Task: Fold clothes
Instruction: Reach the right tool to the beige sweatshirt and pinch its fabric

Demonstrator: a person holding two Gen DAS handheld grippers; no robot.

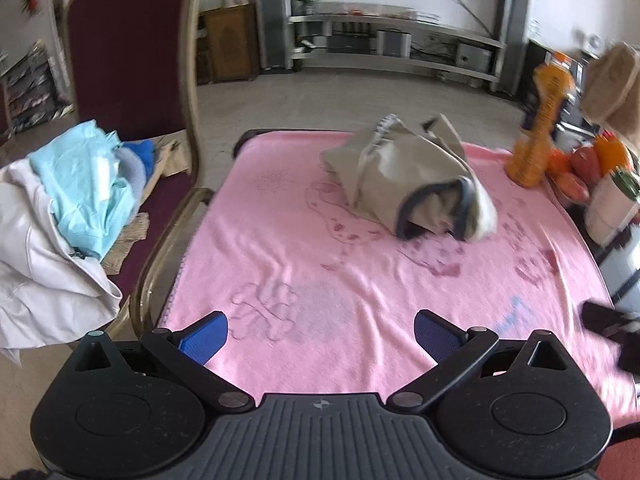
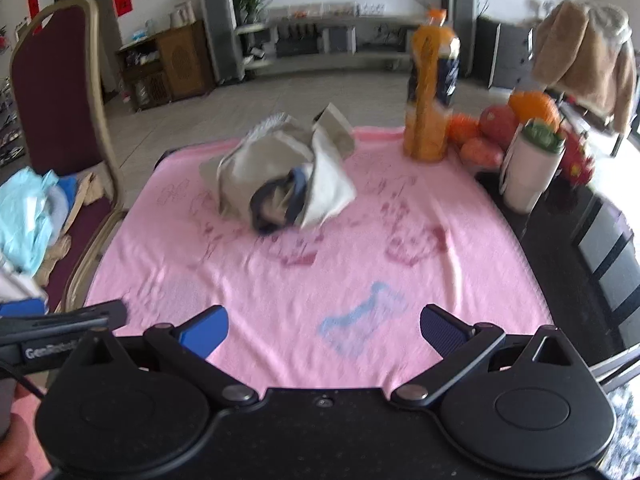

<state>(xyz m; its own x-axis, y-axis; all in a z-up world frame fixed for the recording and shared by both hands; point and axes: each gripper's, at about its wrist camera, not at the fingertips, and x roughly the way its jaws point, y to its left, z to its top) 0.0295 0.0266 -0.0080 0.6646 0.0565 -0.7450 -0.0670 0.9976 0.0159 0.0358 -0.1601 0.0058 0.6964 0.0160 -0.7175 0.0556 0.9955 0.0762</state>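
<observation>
Beige garment (image 1: 408,176) lies crumpled, unfolded, at 12 o'clock on the desk (image 1: 320,280); left tool (image 1: 320,334) and right tool (image 2: 324,330) gape apart, empty; more clothes (image 1: 80,200) heaped on chair at 9 o'clock.

One crumpled beige garment (image 1: 404,176), one pink blanket (image 1: 320,280), one orange bottle (image 2: 430,92), one white cup (image 2: 530,168), one chair (image 1: 128,52)

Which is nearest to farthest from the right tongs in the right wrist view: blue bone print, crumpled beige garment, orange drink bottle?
1. Blue bone print, on the pink towel just ahead of the open right tongs.
2. Crumpled beige garment, mid-towel, slightly left.
3. Orange drink bottle, far edge, right.
</observation>
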